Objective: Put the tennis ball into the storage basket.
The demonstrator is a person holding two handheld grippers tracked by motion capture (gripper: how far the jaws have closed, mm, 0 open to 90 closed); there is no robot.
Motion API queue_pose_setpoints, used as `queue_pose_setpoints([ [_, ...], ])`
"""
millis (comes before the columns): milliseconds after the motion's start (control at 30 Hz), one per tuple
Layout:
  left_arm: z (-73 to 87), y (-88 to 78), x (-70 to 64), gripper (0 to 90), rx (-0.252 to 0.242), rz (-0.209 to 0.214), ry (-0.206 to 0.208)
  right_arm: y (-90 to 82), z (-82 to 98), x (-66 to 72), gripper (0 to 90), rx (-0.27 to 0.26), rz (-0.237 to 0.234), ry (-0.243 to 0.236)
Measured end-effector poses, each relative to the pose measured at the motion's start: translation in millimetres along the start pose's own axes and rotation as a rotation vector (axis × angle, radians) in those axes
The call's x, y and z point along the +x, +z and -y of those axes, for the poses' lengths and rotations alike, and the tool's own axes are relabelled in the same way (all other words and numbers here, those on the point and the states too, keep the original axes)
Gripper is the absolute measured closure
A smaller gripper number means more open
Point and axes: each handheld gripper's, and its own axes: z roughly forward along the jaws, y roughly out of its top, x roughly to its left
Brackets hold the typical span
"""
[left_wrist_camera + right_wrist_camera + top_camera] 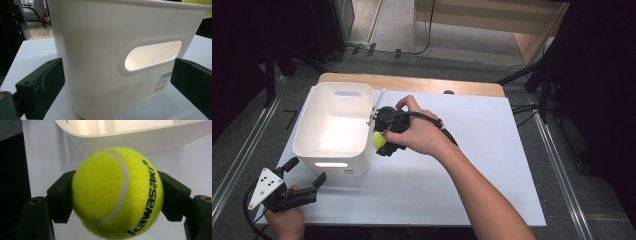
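Observation:
A yellow-green tennis ball with black lettering is clamped between the two black jaws of my right gripper. In the high view that right gripper hangs just beside the right wall of the white plastic bin, with the tennis ball at about rim height. The bin's rim lies close beyond the ball. My left gripper rests low at the table's front left, open, pointing at the bin's near wall and its handle slot. Nothing lies between its jaws.
The bin stands on a white sheet over a wooden table. Metal rails run along both sides, and cables lie at the far right. A barcode sticker marks the bin's near wall.

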Motion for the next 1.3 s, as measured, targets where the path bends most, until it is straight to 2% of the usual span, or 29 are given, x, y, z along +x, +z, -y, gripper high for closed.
queue_pose_setpoints([
  [600,-0.2,0.5,0.0,0.0,0.001,0.000,-0.001,-5.9,-18.9,0.9,23.8,-0.014,0.003,-0.016],
  [1233,-0.2,0.7,0.2,0.0,-0.002,0.003,-0.004,-4.3,-53.0,5.2,23.8,-0.034,-0.016,-0.053],
  [1300,-0.3,0.7,0.4,0.0,-0.002,0.004,-0.004,-3.2,-56.0,5.8,23.8,-0.047,-0.020,-0.045],
])
